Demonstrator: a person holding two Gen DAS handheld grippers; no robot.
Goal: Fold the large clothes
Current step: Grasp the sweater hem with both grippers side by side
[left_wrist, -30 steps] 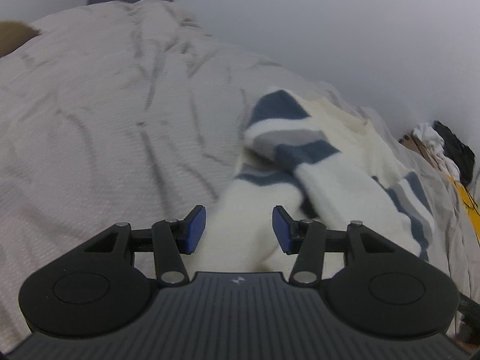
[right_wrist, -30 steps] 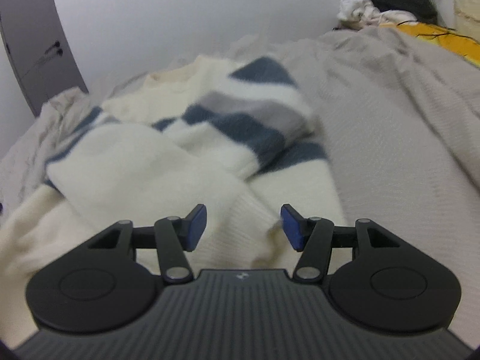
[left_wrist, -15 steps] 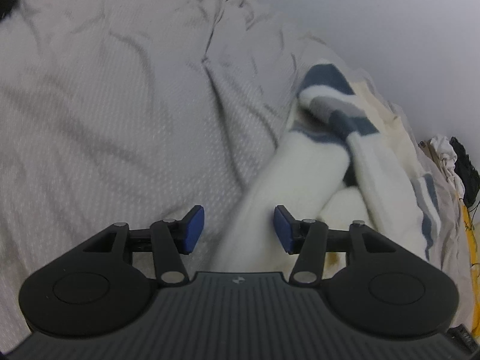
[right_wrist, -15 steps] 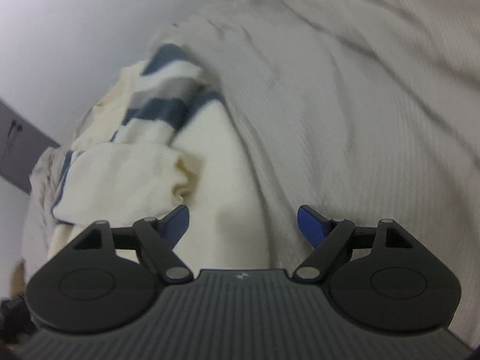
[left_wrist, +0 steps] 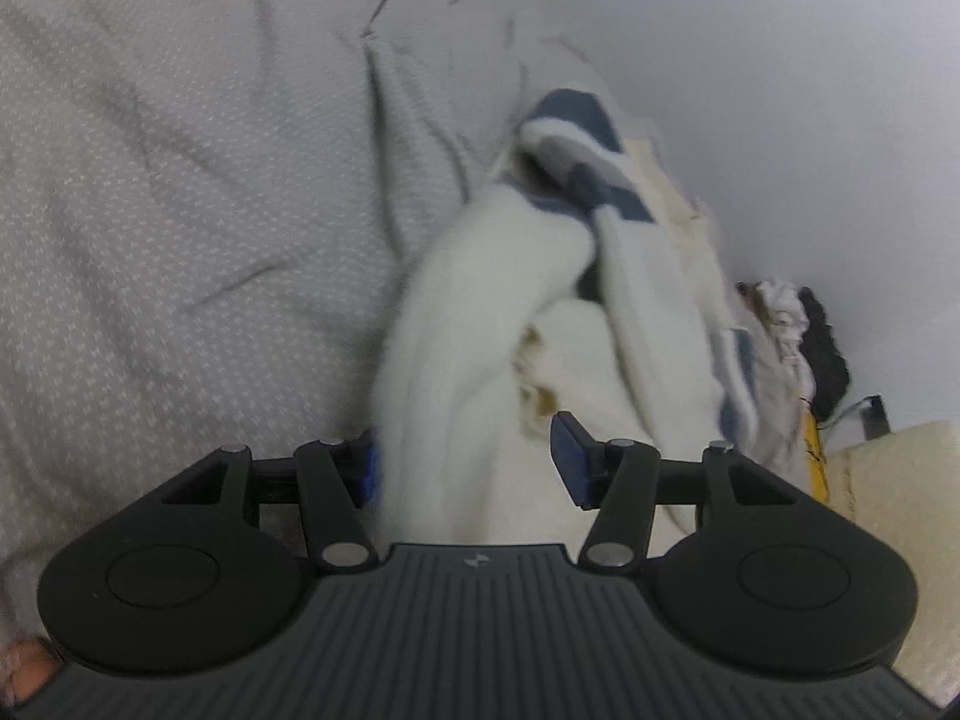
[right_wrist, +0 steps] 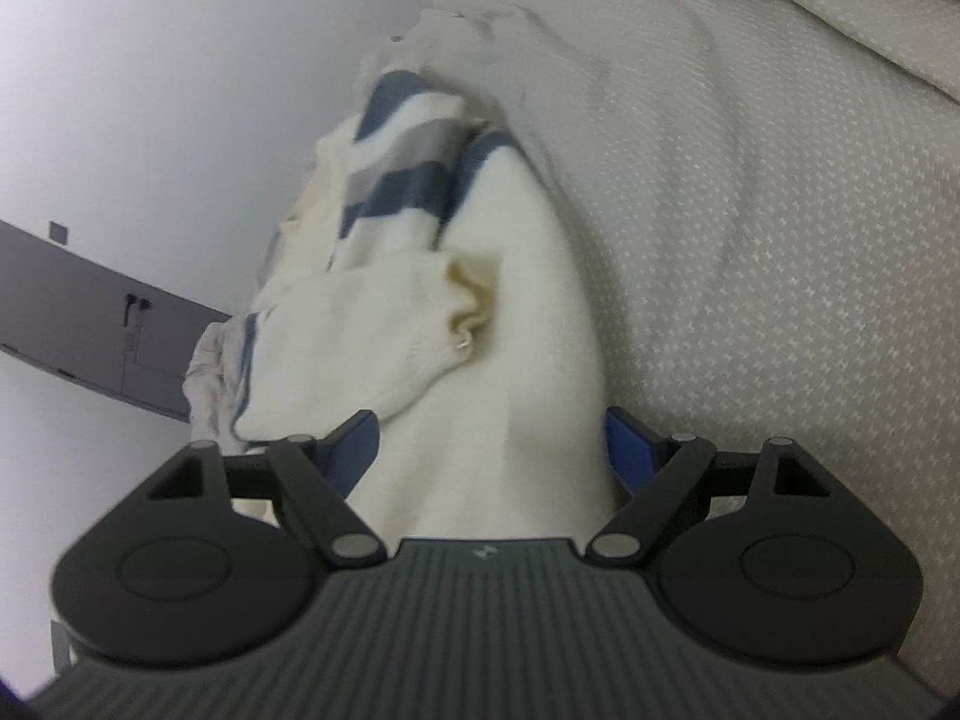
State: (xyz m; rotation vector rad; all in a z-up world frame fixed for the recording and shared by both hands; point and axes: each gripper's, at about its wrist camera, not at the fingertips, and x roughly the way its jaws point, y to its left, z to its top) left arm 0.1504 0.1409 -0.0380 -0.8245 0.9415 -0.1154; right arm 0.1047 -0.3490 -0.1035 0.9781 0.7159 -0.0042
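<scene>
Left wrist view: the left gripper [left_wrist: 465,462] has its blue pads spread, a fold of the cream knitted sweater with navy and grey stripes [left_wrist: 486,300] lying between them; whether they pinch it I cannot tell. The sweater runs from bottom centre toward upper right over the wrinkled grey bedspread [left_wrist: 180,180].

Right wrist view: the right gripper [right_wrist: 489,450], jaws just widened, stands released around the sweater [right_wrist: 510,330], bedspread [right_wrist: 750,210] at right.
</scene>
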